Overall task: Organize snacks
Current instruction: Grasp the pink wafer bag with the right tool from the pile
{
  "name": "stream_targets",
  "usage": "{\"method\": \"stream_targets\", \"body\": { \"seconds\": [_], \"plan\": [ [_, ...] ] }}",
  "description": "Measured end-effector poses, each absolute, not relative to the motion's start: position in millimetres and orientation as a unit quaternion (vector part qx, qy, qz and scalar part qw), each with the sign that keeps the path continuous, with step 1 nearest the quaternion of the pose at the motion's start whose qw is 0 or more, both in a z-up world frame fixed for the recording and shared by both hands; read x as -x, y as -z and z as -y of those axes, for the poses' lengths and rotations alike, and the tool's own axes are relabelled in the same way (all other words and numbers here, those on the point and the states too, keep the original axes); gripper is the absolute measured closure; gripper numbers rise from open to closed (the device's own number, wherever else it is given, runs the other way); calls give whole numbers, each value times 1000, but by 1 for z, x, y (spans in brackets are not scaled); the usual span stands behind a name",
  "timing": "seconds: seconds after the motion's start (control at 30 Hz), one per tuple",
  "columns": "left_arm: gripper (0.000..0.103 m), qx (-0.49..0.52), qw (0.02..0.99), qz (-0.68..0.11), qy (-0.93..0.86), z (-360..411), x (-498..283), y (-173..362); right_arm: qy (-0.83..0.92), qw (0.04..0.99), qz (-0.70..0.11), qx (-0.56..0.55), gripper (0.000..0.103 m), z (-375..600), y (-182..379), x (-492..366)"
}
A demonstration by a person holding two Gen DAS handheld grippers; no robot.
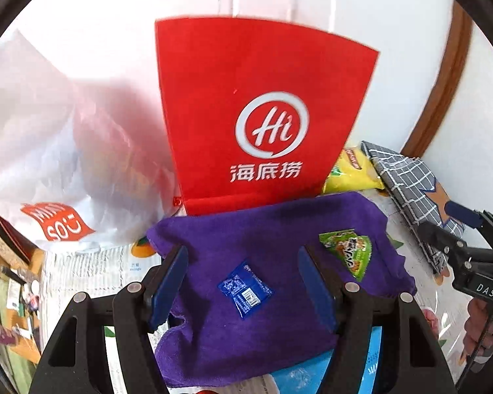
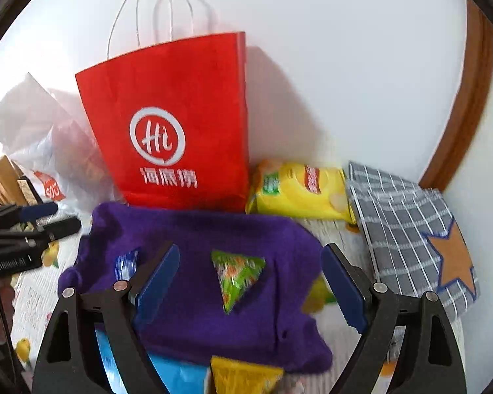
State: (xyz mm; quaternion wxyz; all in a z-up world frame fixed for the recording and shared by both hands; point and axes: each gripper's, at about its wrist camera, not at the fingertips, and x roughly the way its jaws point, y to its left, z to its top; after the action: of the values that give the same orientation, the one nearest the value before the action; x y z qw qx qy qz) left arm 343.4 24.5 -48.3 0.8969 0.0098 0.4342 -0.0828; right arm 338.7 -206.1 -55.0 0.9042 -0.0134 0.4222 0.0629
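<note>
Clutter at the far left edge of the left wrist view, boxes and packets, is cut off by the lens and too warped to name. Beyond and left of the left gripper (image 1: 241,280) slumps a white plastic bag (image 1: 49,151) with a red label, its contents veiled. Straight ahead stands a red paper bag (image 1: 259,105), its white handles washed out against the wall. The left gripper's blue fingers (image 1: 167,282) stand apart with nothing between them but the purple cloth (image 1: 246,229) below, and on that cloth, in the gap, lies a small blue packet (image 1: 245,290) whose print is too fine to read. Just past the right-hand finger lies a green triangular snack (image 1: 348,251). A blue package under the cloth's near edge is mostly hidden by the gripper's frame.

In the right wrist view the right gripper (image 2: 249,279) is also spread wide and empty, the green snack directly between its fingers on the cloth, blurred. A yellow packet (image 2: 246,377) near the bottom edge is cut off. Ahead and to the right, a yellow chip bag (image 2: 299,190) lies partly behind the cloth, touching a grey checked pouch (image 2: 401,216) with an orange star.
</note>
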Motion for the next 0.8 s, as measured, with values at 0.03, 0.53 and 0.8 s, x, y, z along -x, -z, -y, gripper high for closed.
{"method": "stream_targets", "body": {
  "seconds": [0.03,0.53,0.8],
  "plan": [
    [35,-16,899,-431,84,-23,-341,45,-59,903,-425,15,16,209,55,-333],
    [35,-7,912,-397,102,-22,-310,6,-11,905,-426,-8,18,258,51,-246],
    [35,10,911,-398,108,-29,-309,2,-25,880,-474,-18,30,263,100,-223]
  ]
}}
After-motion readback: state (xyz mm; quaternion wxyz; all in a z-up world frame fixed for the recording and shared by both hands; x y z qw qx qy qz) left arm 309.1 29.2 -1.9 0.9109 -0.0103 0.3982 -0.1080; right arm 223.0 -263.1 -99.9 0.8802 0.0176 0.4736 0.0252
